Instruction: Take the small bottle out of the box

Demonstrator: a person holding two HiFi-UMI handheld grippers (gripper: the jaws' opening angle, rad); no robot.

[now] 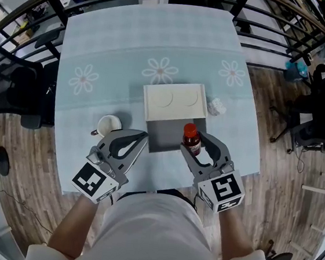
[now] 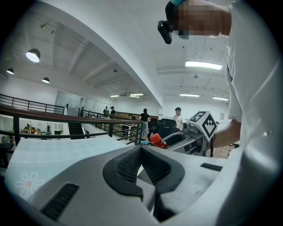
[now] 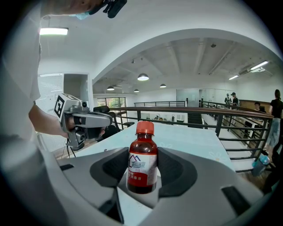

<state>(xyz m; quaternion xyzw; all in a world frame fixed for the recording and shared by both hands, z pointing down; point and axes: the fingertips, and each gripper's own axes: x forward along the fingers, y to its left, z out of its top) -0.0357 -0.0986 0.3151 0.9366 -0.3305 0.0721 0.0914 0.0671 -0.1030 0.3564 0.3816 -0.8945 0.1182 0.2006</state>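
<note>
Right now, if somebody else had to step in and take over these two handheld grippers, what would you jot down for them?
Left gripper: shut, empty, near the box's front left corner.
Right gripper: shut on the small bottle, which is upright with its red cap on top.
Things: the white box lies open on the table. The bottle is at the box's front right edge; I cannot tell if it is fully clear of it.
Done: the bottle is grasped.
Left: carry it clear of the box and, probably, set it down on a bare part of the table.
</note>
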